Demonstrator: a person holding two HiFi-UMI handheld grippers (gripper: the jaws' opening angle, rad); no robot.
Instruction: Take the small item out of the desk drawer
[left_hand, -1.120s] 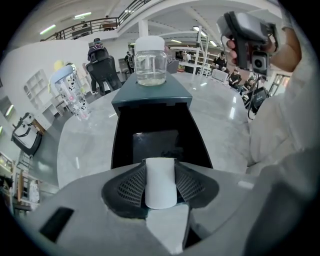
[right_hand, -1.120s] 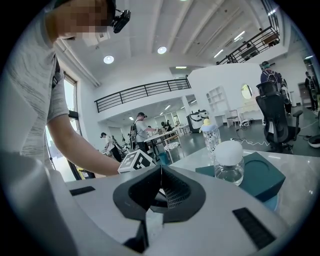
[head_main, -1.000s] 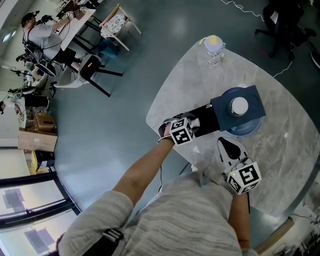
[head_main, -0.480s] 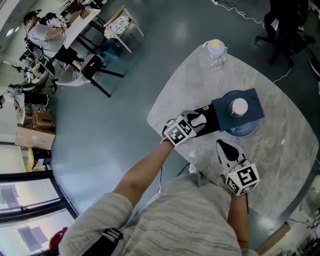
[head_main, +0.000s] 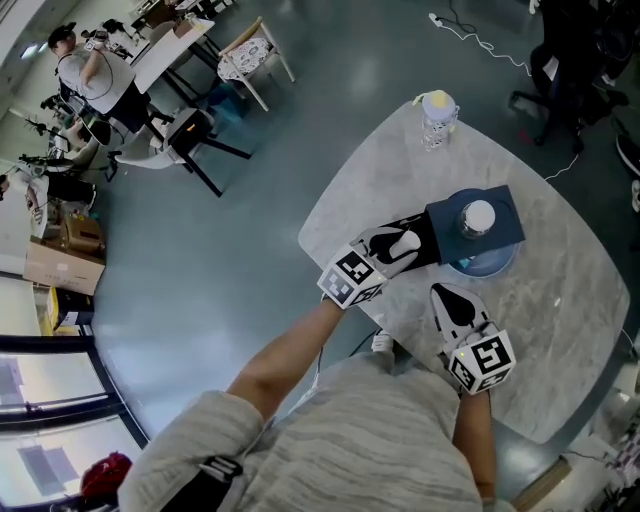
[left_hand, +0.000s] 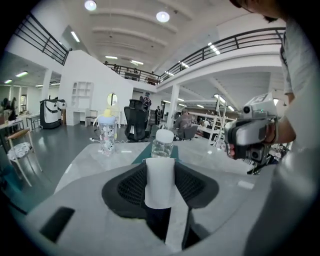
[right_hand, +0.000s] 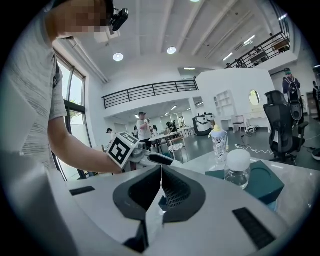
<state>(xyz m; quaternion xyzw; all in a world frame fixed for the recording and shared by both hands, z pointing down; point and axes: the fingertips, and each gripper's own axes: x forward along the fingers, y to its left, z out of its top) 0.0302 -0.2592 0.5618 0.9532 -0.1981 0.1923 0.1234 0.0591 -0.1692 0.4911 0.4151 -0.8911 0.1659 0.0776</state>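
— Where is the small white item (left_hand: 159, 181)?

— Between the fingers of the left gripper (head_main: 400, 245). In the left gripper view it stands upright in the middle of the frame, with a dark ribbed pad pressed against each side. The fingers are held moderately wide, closed on the item.

— And where is that compared with the desk drawer (head_main: 428, 238)?

— In the head view the black drawer is pulled out to the left of the dark teal drawer box (head_main: 500, 213), just right of centre. The left gripper's tips, with the item, sit over the open drawer. I can't tell whether the item is already clear of it.

— What about the right gripper (head_main: 447, 297)?

— It is below the drawer in the head view, with its tips pointing up the frame toward the box. Its own view shows the fingers pressed together along a thin seam with nothing between them.

— What else is on the counter (head_main: 565, 300)?

— A small clear jar with a white lid (head_main: 478, 217) stands on top of the teal box, and the box sits on a round blue base (head_main: 487, 266). A spotted bottle with a yellow top (head_main: 437, 115) stands well apart, near the counter's upper edge.
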